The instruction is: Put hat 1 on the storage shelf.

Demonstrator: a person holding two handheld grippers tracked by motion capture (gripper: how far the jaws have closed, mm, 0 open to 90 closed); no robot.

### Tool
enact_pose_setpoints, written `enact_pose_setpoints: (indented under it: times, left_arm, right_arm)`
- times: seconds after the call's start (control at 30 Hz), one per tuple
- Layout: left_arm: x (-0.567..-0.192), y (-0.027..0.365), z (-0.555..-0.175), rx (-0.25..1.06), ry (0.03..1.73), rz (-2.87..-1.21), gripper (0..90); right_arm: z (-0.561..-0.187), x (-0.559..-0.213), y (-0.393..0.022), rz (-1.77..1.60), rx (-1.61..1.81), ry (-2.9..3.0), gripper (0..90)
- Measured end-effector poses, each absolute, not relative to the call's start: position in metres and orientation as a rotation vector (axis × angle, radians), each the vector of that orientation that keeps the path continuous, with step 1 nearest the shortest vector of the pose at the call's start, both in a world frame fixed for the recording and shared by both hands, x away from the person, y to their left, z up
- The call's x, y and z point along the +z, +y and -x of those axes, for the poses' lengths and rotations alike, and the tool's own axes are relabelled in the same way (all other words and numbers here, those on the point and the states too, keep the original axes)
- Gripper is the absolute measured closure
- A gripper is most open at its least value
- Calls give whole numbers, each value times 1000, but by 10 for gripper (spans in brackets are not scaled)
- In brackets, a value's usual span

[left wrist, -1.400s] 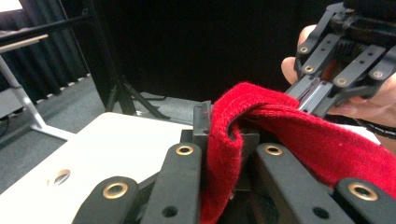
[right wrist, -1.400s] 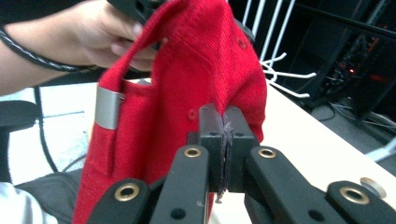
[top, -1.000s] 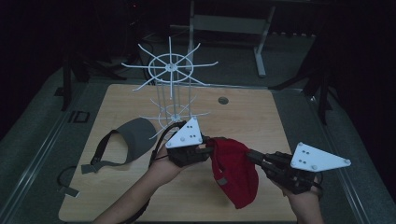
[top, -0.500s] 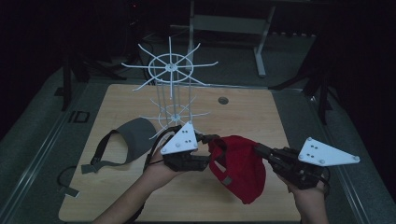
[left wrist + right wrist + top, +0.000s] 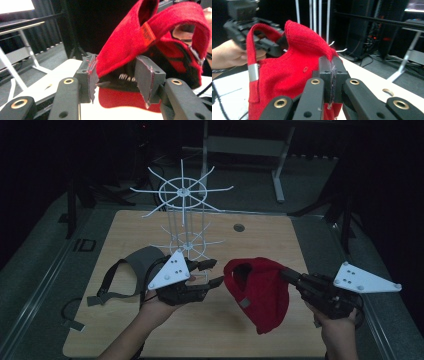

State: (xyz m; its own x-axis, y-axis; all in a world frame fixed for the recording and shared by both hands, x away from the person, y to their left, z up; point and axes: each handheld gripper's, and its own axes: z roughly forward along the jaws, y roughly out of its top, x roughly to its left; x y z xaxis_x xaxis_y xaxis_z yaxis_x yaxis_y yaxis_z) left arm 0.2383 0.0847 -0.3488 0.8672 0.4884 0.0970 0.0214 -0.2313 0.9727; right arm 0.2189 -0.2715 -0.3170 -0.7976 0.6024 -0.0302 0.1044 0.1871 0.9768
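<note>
Cap (image 5: 260,292), red knit, strap buckled, dangling

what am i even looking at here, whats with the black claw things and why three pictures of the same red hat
A person stands at a wooden table and holds a hand tool in each hand. Each tool ends in two black jaws that pinch like tongs.

One picture comes from a camera fixed above the table. The other two come from small cameras riding on the tools, so each looks along its own jaws.

The right gripper is pinched shut on the fabric of the red cap and holds it up. The left gripper has just been opening: its jaws stand apart with the cap's edge between them, not pressing on it.

On the table stand a white wire rack with spokes, and a grey visor with a strap lies at the left.
</note>
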Motion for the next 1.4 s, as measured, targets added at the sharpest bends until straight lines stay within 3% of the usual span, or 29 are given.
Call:
enact_pose_setpoints:
  times: [0.6,1.2,1.4]
  left_arm:
    - [-401,108,-221,433,484,-1757,482]
    - [-453,126,-219,409,610,-1794,486]
    - [-460,132,-219,422,641,-1787,486]
  right_arm:
    - [-249,-282,-286,-793,1593,1883,891]
    - [-277,-230,-242,-745,1660,1827,891]
    - [-283,-230,-224,-736,1630,1860,891]
